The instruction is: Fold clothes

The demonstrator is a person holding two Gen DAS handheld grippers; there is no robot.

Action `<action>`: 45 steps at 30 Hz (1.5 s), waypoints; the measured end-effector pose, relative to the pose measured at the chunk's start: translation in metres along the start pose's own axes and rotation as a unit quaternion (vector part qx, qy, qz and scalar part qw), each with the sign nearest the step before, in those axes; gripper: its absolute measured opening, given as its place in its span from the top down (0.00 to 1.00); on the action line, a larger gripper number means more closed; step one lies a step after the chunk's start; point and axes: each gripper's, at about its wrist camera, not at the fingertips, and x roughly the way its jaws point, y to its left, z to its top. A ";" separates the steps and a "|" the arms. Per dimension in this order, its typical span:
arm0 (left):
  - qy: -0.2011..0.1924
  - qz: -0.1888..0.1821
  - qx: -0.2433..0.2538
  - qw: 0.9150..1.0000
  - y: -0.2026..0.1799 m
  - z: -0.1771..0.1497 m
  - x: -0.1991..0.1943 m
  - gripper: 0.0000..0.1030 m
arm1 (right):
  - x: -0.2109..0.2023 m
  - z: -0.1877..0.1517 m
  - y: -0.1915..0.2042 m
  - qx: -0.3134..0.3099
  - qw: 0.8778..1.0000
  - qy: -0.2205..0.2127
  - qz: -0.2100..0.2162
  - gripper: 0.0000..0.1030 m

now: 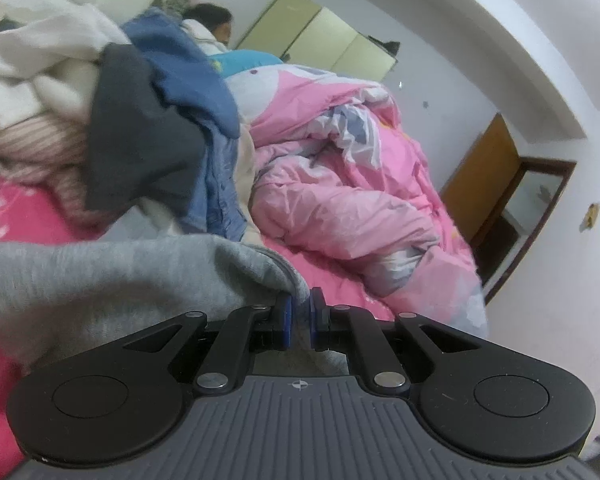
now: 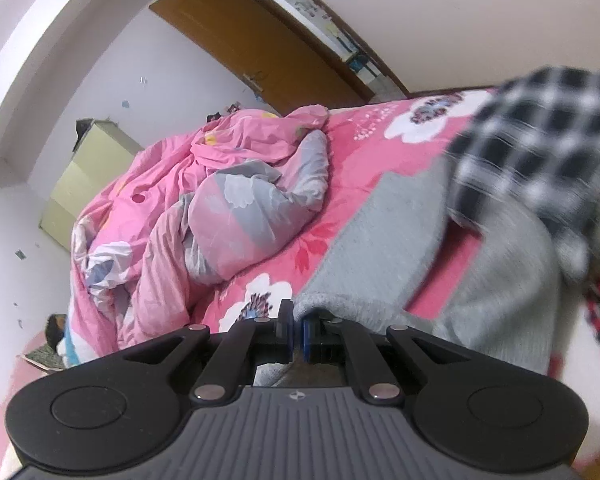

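Closest in, the left tongs [image 1: 300, 310] are pressed together on a rolled edge of the grey sweatshirt [image 1: 100, 280], whose thick, fuzzy knit drapes away to the left over the bed. Likewise the right tongs [image 2: 298, 322] pinch a ribbed hem of the same grey sweatshirt [image 2: 380, 240], which lies spread across the bed with a strip of bedding showing between two of its parts. Under it the bedsheet [image 2: 356, 152] is bright pink with large white flowers. A blurred black-and-white checked cloth [image 2: 540, 140] overlaps the garment's far right part. Beyond the left tongs rises a heap of clothes [image 1: 148, 128]: dark grey, blue denim, cream and striped pieces, soft and rumpled. Beside it a crumpled pink quilt [image 1: 340, 184], smooth and puffy with grey and white patches, fills the middle of the bed. Farther back a person [image 1: 210, 26] lies near the pale yellow cabinets [image 1: 320, 36], with white walls and a brown wooden door [image 1: 484, 172] beyond.
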 end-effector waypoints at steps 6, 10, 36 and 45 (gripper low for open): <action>0.042 0.021 0.034 0.998 -0.003 0.014 0.097 0.94 | 0.094 0.032 0.023 -0.021 0.999 0.031 -0.031 0.96; 0.076 0.049 0.040 0.995 0.004 0.010 0.156 0.94 | 0.179 0.038 0.021 -0.031 0.996 0.058 -0.065 0.96; 0.055 0.070 -0.045 0.995 0.016 0.051 0.029 0.42 | 0.182 0.038 0.034 0.020 0.994 0.107 0.024 0.43; 0.112 0.125 -0.126 0.978 0.066 0.014 -0.002 0.32 | 0.159 -0.068 0.098 0.020 0.956 0.261 0.131 0.38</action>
